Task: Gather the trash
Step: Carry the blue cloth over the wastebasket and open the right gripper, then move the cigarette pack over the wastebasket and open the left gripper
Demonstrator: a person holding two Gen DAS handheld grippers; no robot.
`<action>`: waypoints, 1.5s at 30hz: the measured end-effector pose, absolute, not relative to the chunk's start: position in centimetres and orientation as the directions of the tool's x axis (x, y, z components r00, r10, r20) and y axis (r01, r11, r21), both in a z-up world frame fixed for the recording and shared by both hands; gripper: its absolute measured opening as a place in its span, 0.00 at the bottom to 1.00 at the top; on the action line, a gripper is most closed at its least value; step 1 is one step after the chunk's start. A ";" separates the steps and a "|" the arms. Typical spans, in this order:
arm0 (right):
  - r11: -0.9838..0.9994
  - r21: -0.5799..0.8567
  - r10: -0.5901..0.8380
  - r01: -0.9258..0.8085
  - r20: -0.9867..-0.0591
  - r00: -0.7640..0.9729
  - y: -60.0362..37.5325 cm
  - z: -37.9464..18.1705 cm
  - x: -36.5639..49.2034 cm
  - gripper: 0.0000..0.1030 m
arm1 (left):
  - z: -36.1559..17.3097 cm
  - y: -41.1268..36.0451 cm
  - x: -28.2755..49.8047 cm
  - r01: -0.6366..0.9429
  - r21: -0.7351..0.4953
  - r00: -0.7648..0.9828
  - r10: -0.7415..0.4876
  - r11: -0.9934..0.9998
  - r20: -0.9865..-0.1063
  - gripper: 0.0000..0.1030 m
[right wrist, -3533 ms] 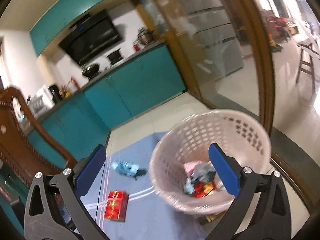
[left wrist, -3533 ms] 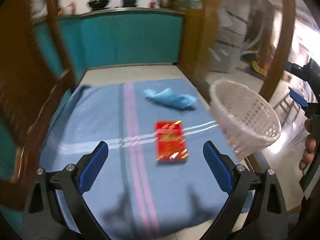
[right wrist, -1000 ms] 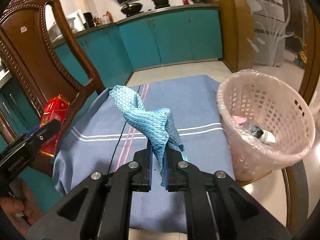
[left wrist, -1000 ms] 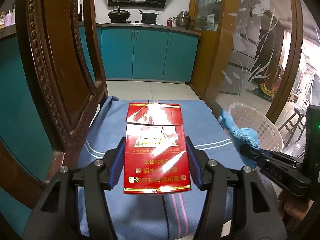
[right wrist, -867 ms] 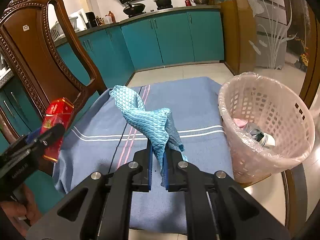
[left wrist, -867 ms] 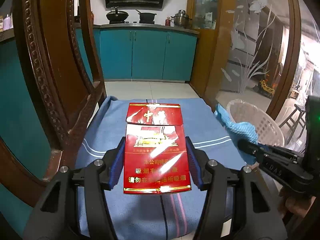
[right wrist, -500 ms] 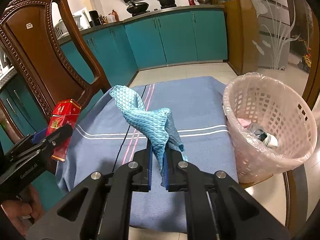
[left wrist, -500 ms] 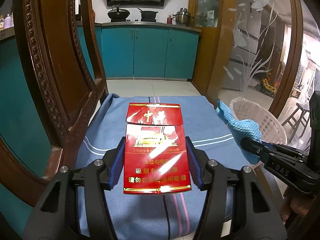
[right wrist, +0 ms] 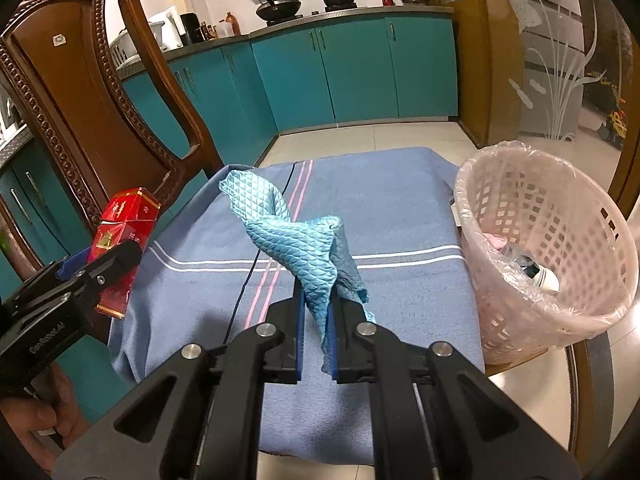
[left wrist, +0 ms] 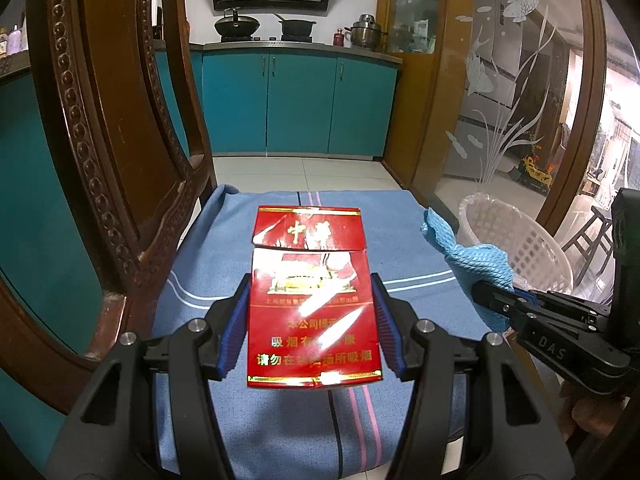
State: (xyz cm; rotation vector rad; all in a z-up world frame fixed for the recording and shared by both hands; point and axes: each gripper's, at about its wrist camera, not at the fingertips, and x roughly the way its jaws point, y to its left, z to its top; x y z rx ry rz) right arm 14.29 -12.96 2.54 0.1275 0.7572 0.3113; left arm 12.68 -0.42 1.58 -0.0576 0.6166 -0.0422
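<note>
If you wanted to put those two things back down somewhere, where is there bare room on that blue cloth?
Nearly the whole striped blue towel lies bare, from the wooden chair on one side to the pink basket on the other. Both the red pack and the blue rag are held up in the grippers. Only the basket's edge is crowded.

The red cigarette pack [left wrist: 314,300] bore gold characters: "中华" on its lid and, lower on the face, "本公司提示", "吸烟有害健康" and "请勿在禁烟场所吸烟", partly washed out by glare. A smaller gold line under the emblem was too fine to read. On the pack's side, in the right wrist view, stood "20". The right gripper [left wrist: 486,298] body showed white letters "DAS". The left gripper [right wrist: 94,258] body carried "GenRobot.AI".
</note>
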 end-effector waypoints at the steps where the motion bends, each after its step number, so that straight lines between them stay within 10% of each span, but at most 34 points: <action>1: 0.946 0.225 0.323 -0.232 -0.656 0.683 -12.9 2.5 14.3 0.10 | 1.6 -0.4 12.7 0.022 -0.067 0.815 -0.057 0.998 -0.577 0.55; 18: 0.974 0.221 0.082 0.046 -0.537 0.840 -25.9 5.5 19.3 0.18 | 1.1 -0.3 12.8 0.025 -0.053 0.804 -0.052 0.998 -0.592 0.55; 20: 0.970 0.232 0.085 0.079 -0.620 0.780 -27.4 3.0 21.7 0.49 | 0.7 -0.4 13.0 0.023 -0.052 0.799 -0.050 0.998 -0.599 0.55; 22: 0.948 0.284 0.083 0.145 -0.660 0.747 -29.0 2.1 22.1 0.49 | 0.4 -0.7 13.3 0.027 -0.047 0.794 -0.050 0.999 -0.605 0.55; 28: 0.909 0.394 0.008 0.138 -0.347 0.938 -31.2 8.6 13.4 0.97 | -0.1 -3.4 13.7 0.091 -0.010 0.790 -0.078 0.996 -0.608 0.55; 38: 0.773 0.585 -0.110 0.245 -0.257 0.960 -36.6 8.6 9.8 0.97 | 3.5 -20.2 20.9 0.362 -0.085 0.710 -0.333 0.928 -0.621 0.57; 41: 0.756 0.605 -0.106 0.248 -0.261 0.960 -37.3 8.2 9.5 0.97 | 3.5 -25.3 24.0 0.388 -0.067 0.676 -0.333 0.919 -0.657 0.90; 45: 0.768 0.598 -0.060 0.230 -0.291 0.955 -36.7 8.2 10.2 0.97 | 2.5 -25.6 24.3 0.342 -0.039 0.684 -0.277 0.939 -0.675 0.90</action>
